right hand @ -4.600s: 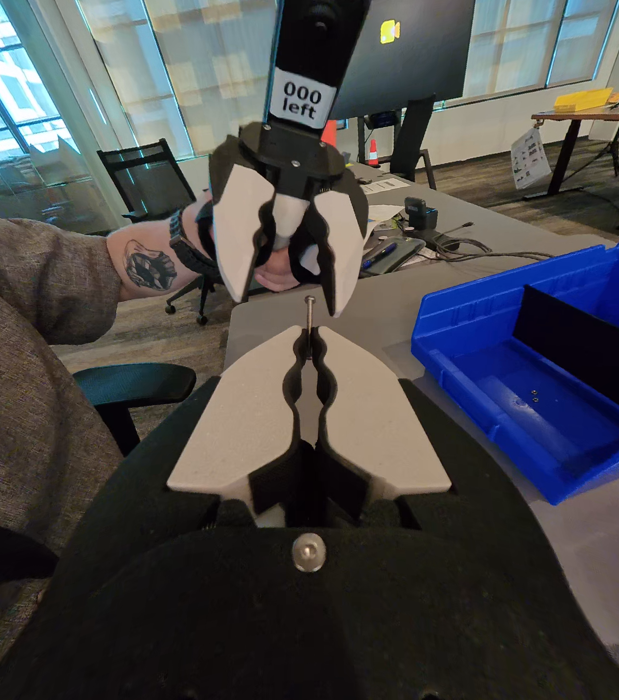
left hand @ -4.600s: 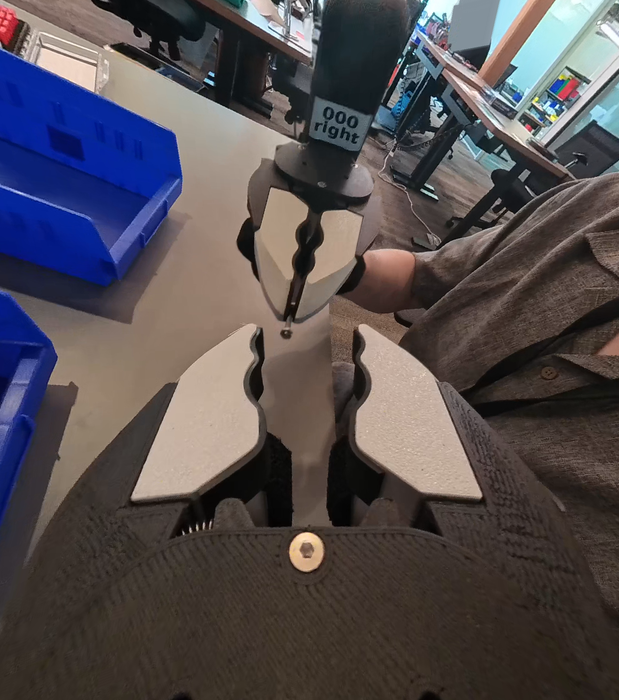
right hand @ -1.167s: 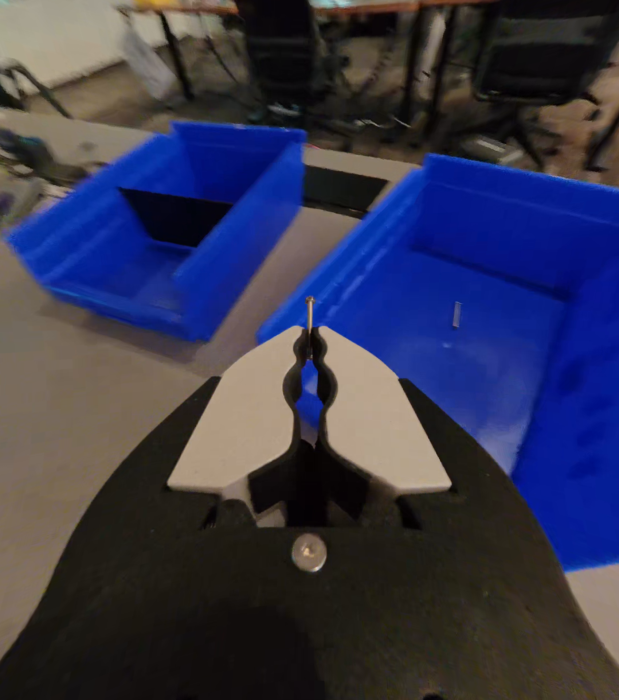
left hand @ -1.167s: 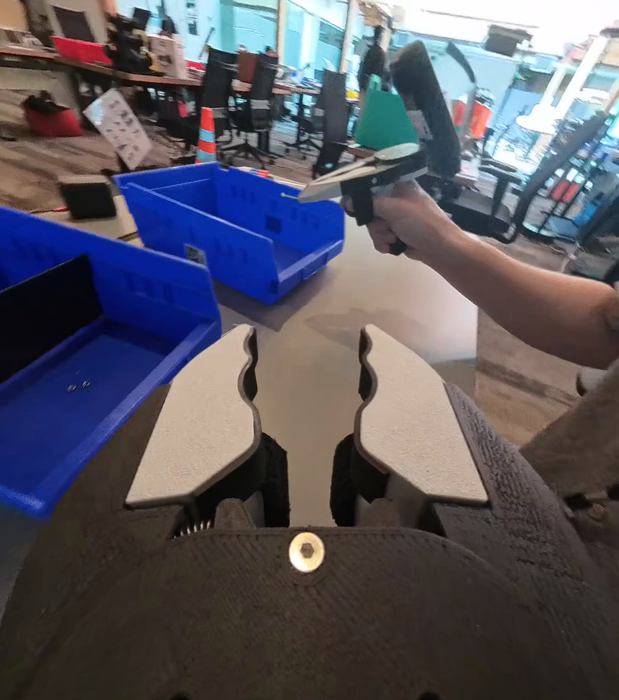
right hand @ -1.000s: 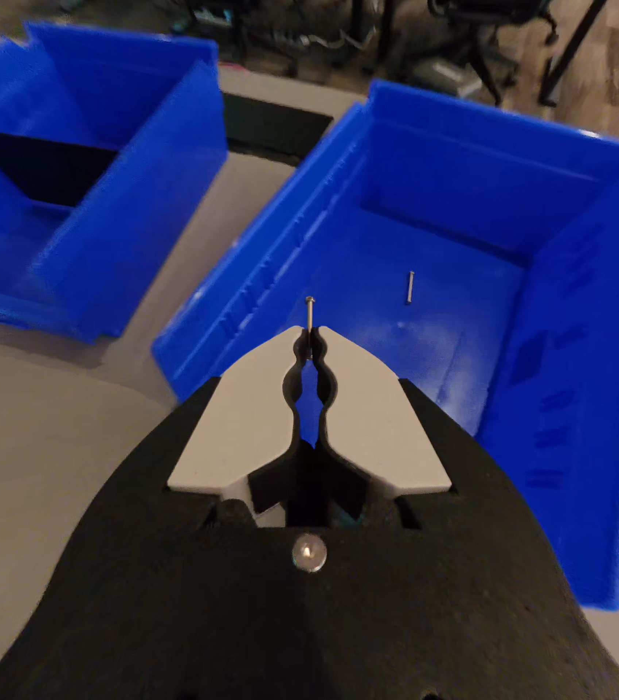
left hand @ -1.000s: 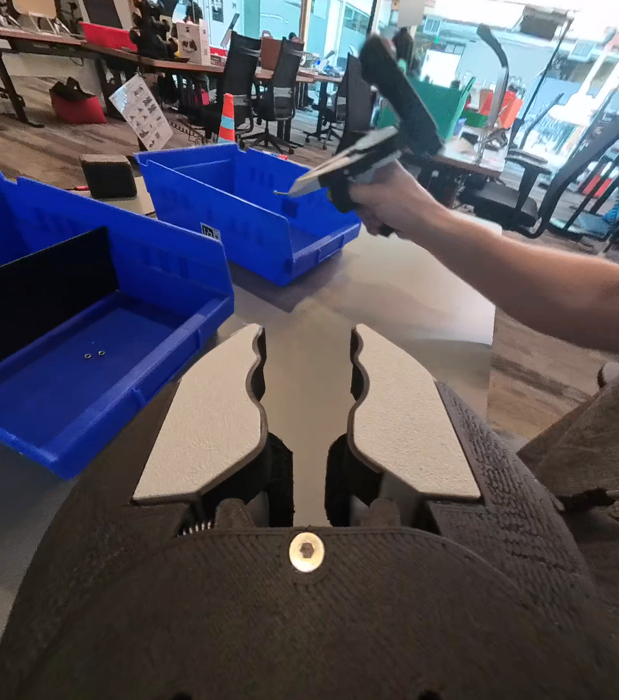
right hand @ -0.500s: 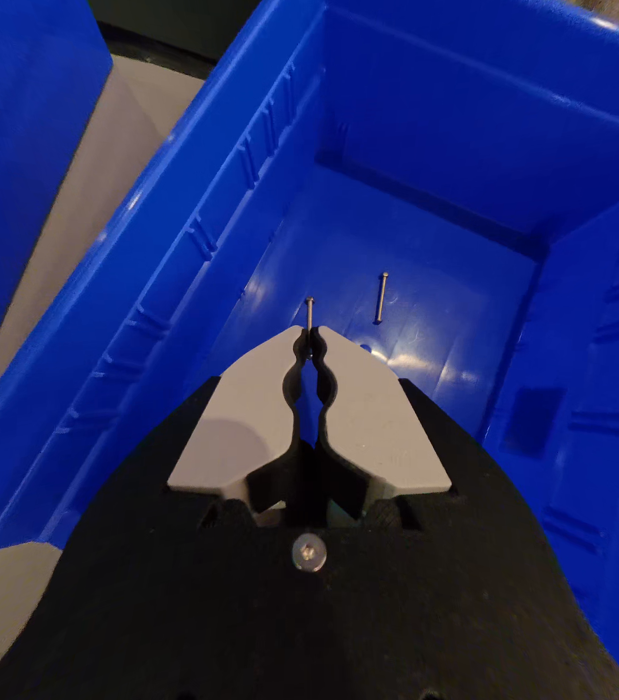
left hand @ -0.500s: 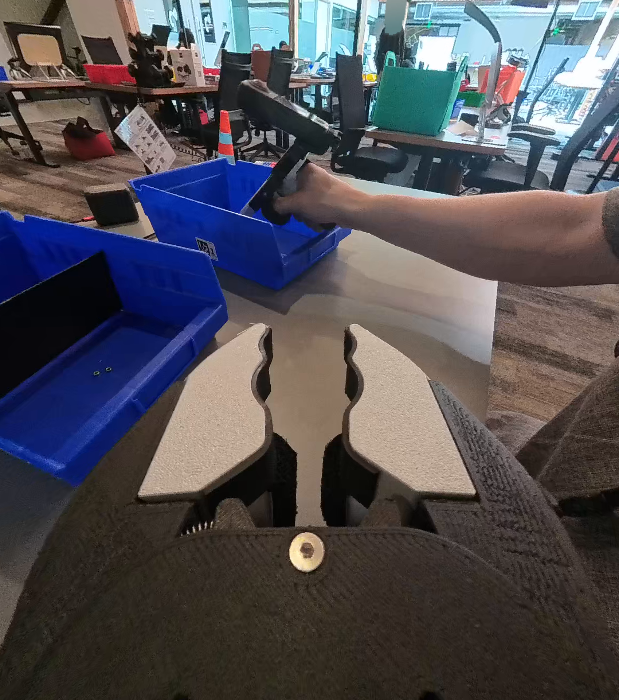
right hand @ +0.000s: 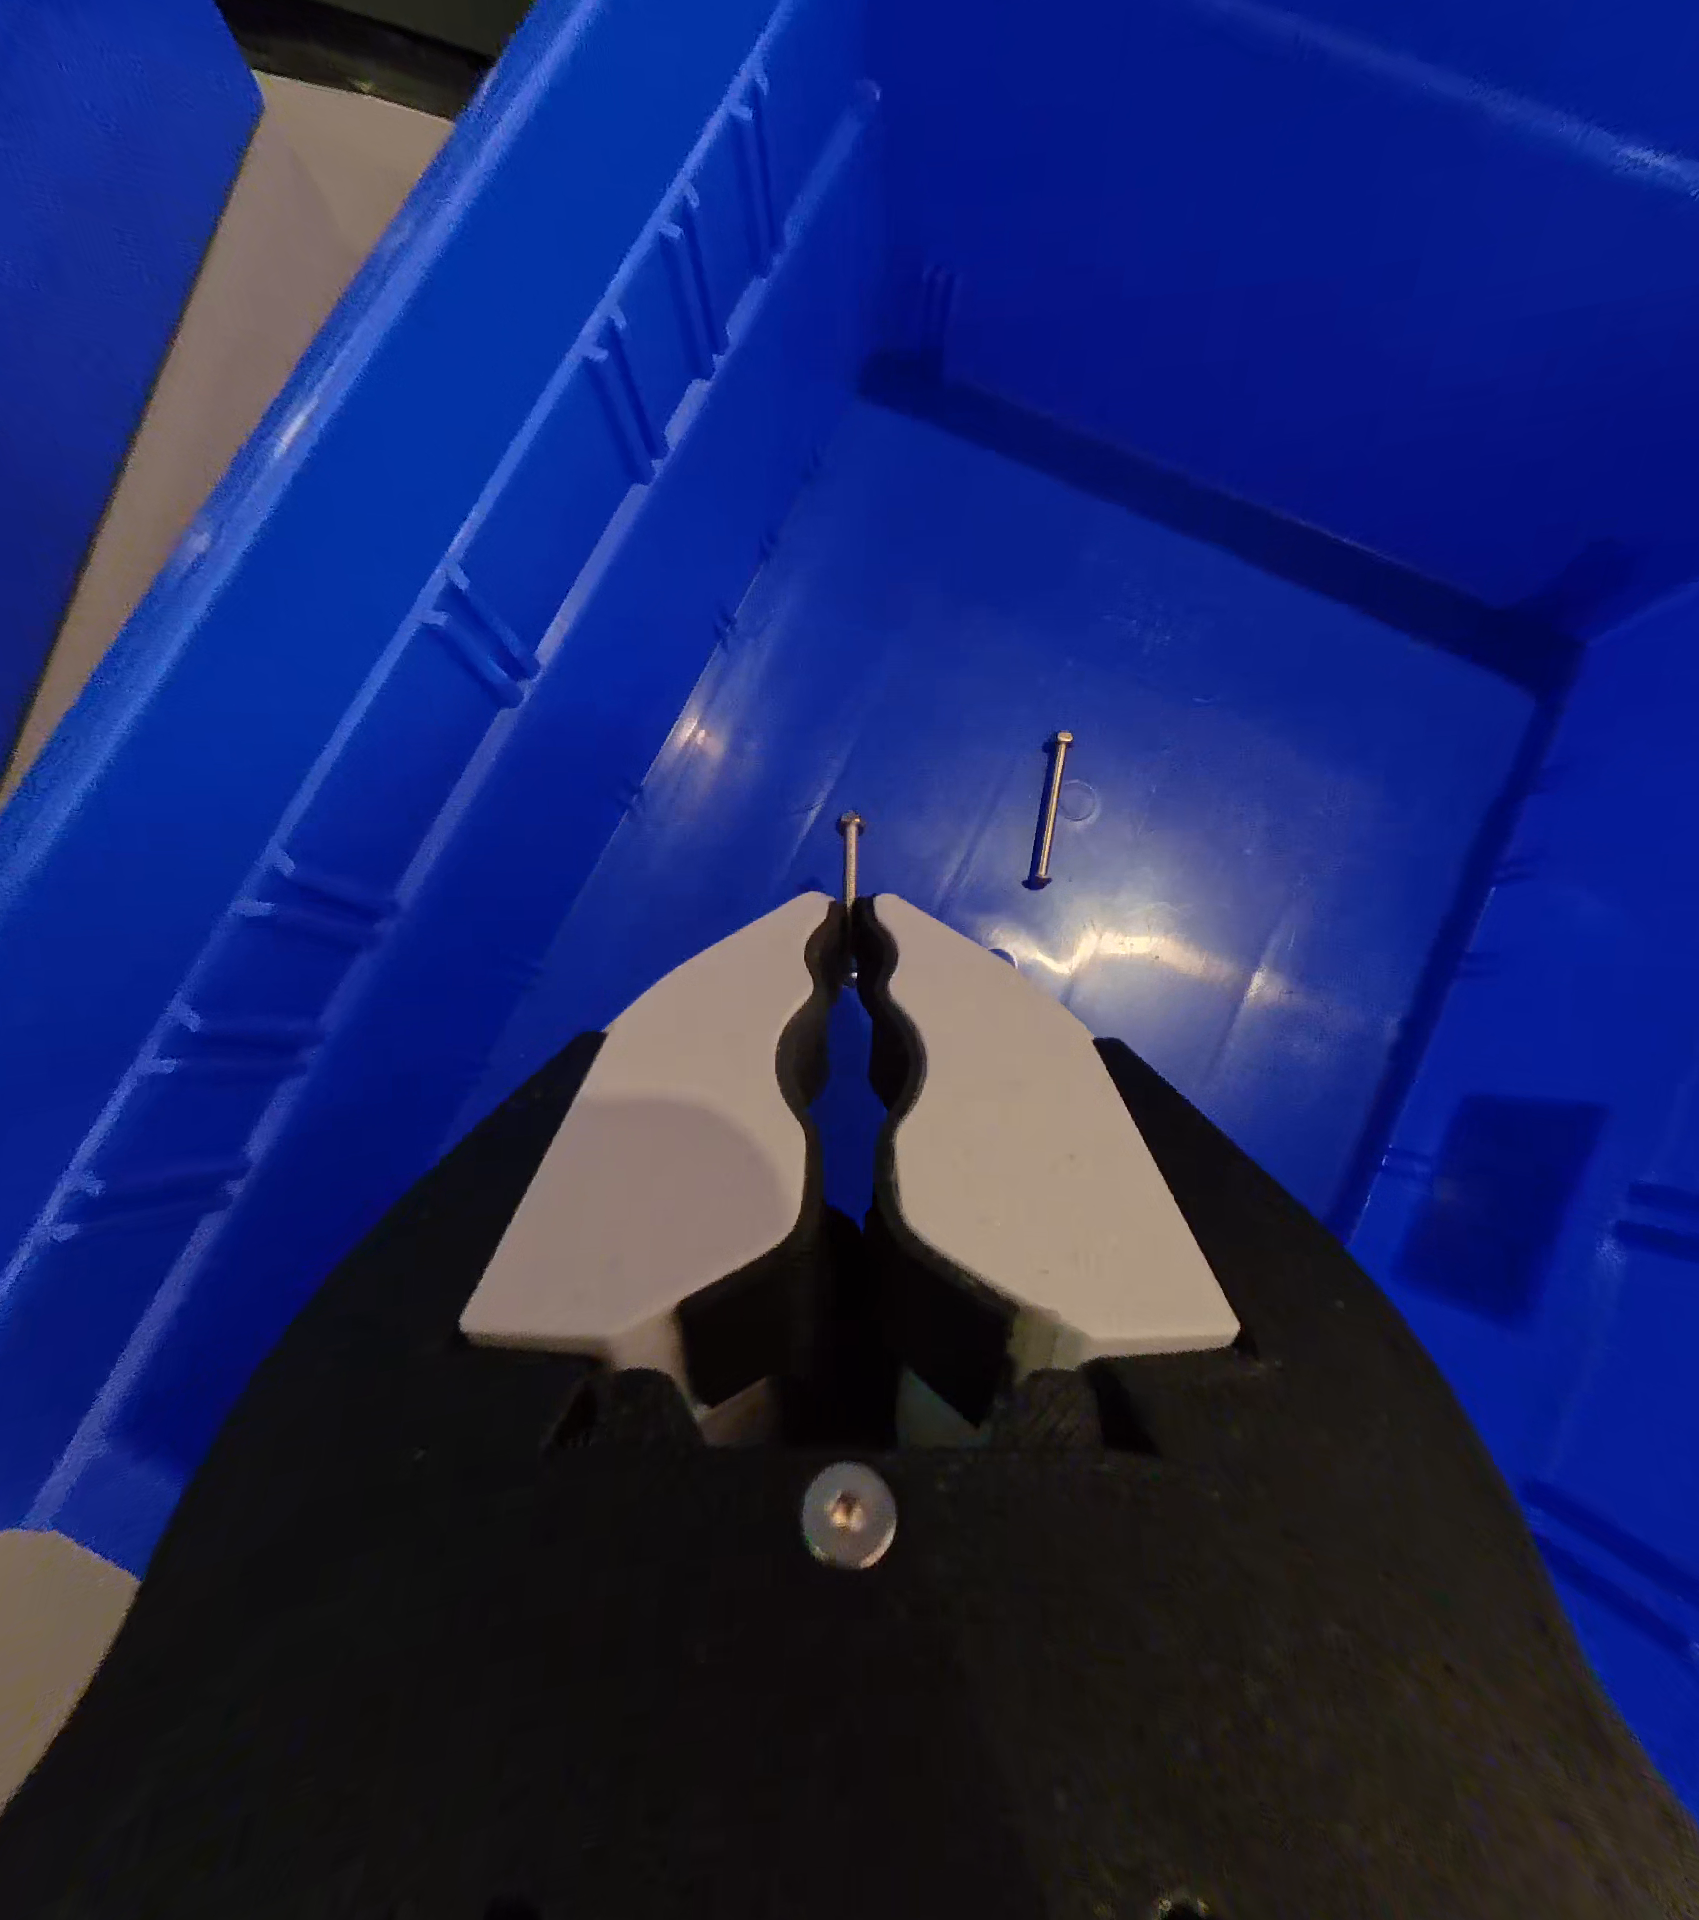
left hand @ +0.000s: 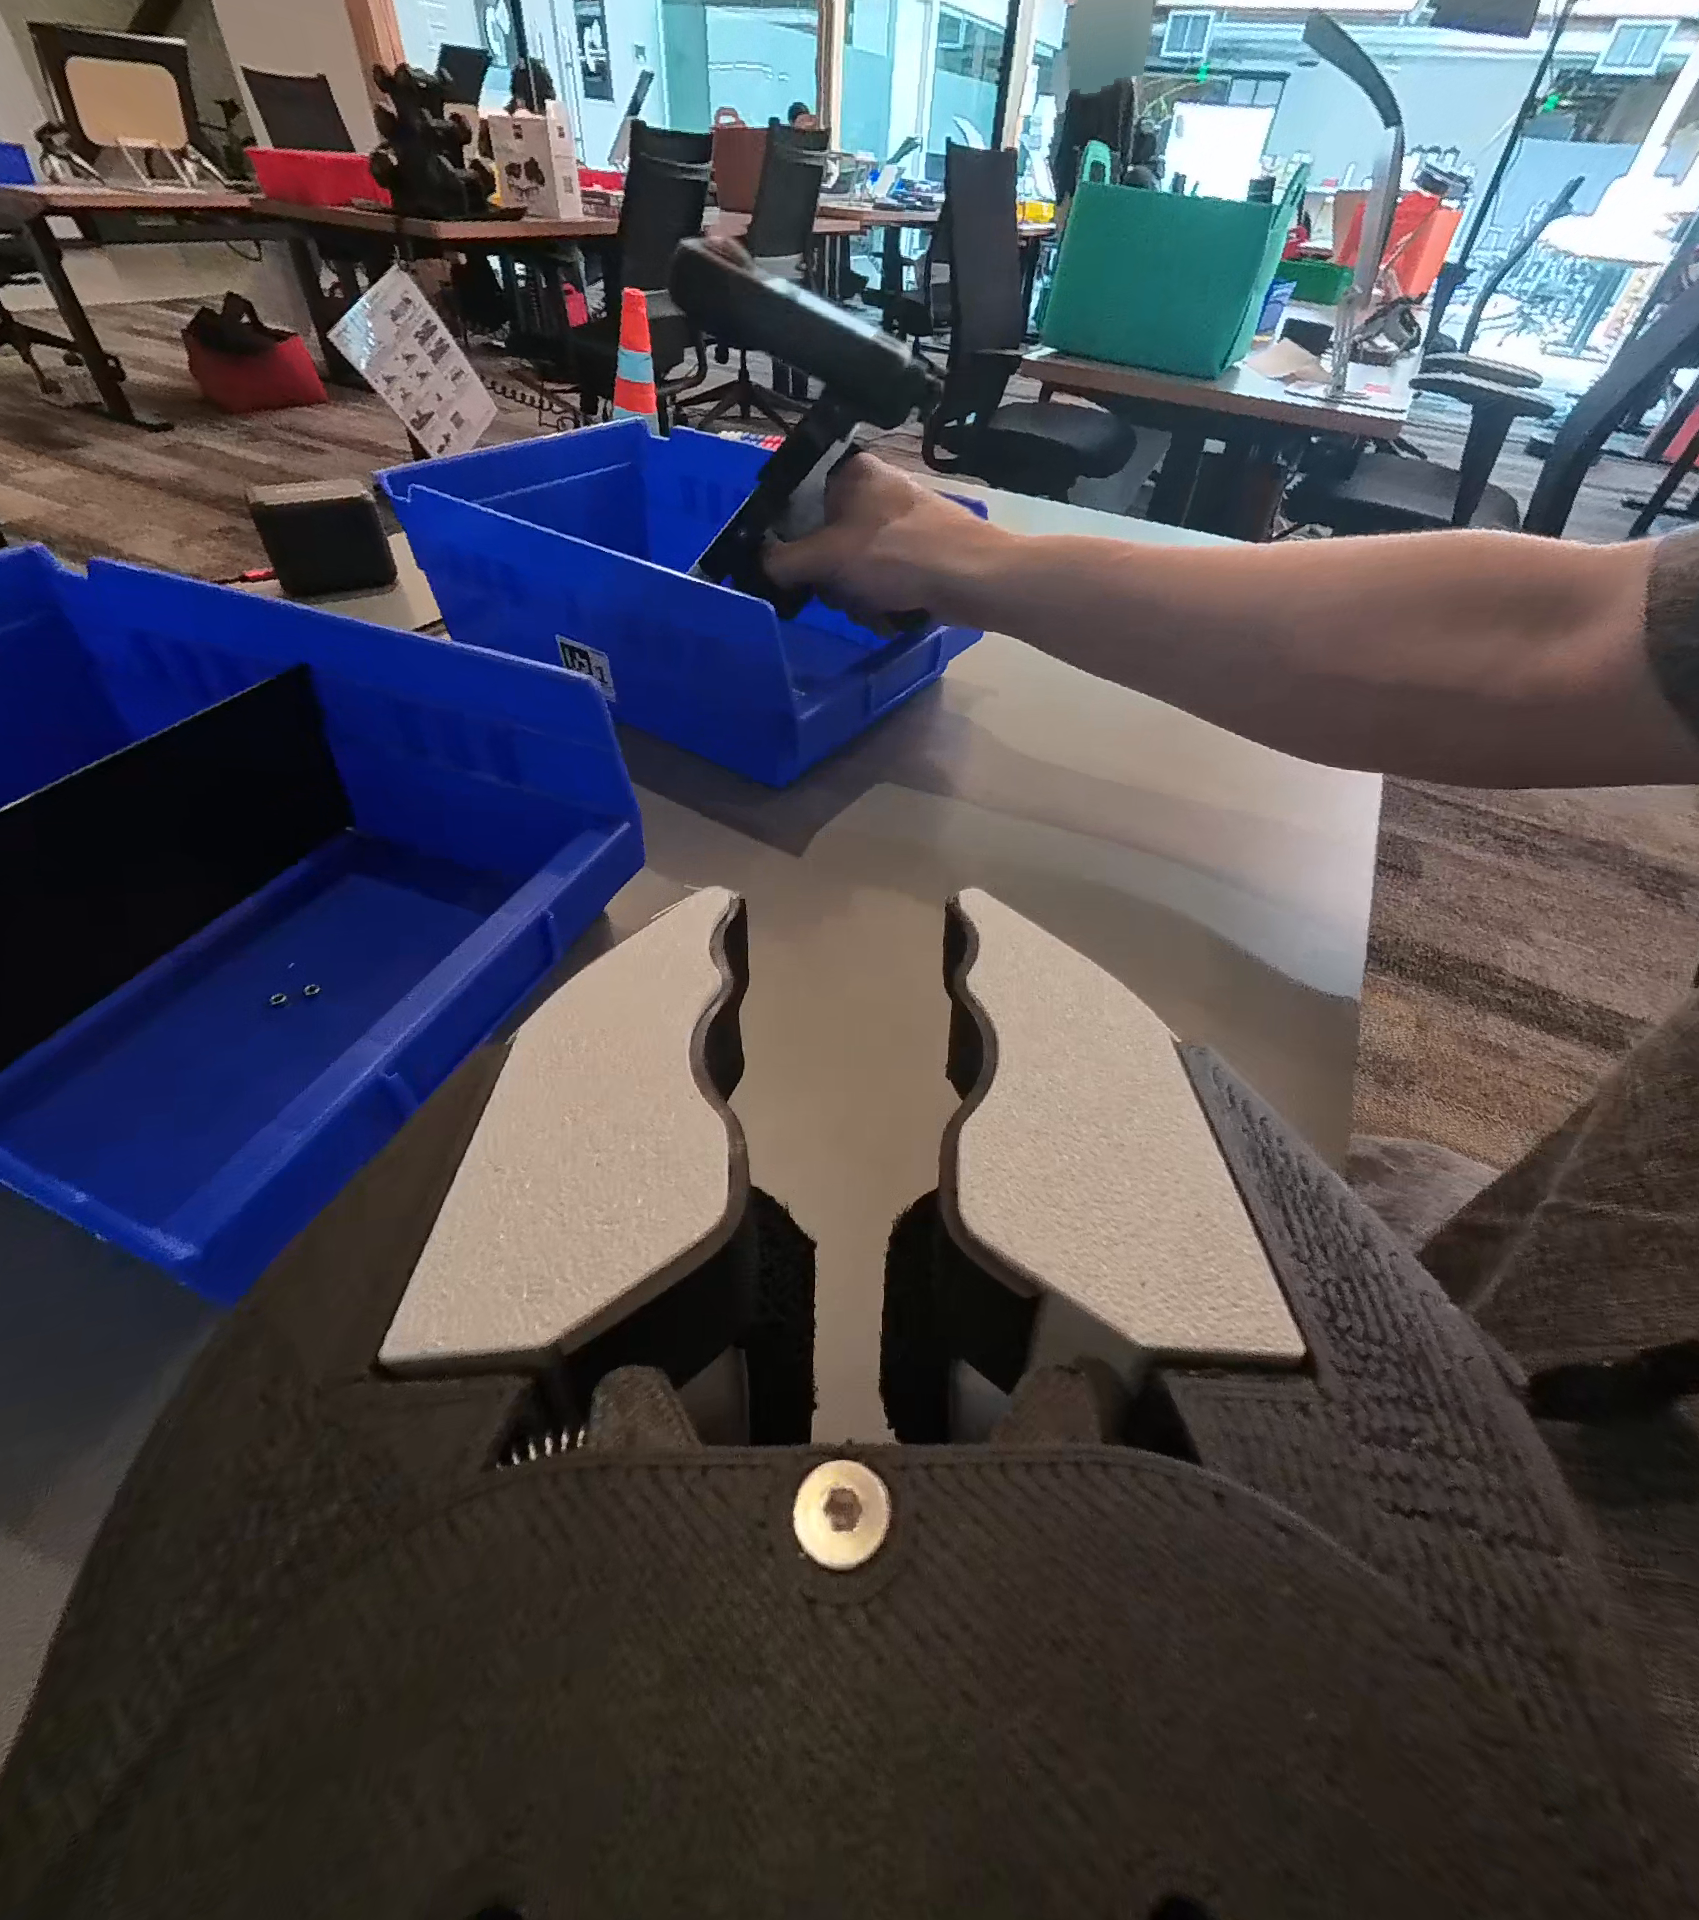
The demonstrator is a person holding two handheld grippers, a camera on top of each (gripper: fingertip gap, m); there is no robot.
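Left gripper [left hand: 845, 925] hanging low over the grey worktop [left hand: 1084, 810], jaws standing apart, nothing between them.

Just to its left, a blue bin [left hand: 471, 997] sitting on the worktop, split by a black divider [left hand: 107, 852]; two tiny dark rings [left hand: 294, 993] lying on its floor in the nearer compartment.

Farther along, a second blue bin [left hand: 699, 686] sitting well apart from the first. A person's bare forearm is reaching across to it, the hand [left hand: 876, 551] holding the right gripper [right hand: 853, 906] tipped down inside this bin.

From the right gripper's own camera: jaws pinching closed on a thin metal pin [right hand: 851, 857] at their very tips, its small head pointing away toward the bin floor. Whether the pin is touching the floor, cannot tell.

Beyond the tips, a second pin [right hand: 1050, 808] lying flat on the floor of the bin, apart from the held one.

Behind the bins, a small black box [left hand: 320, 535] on the worktop.
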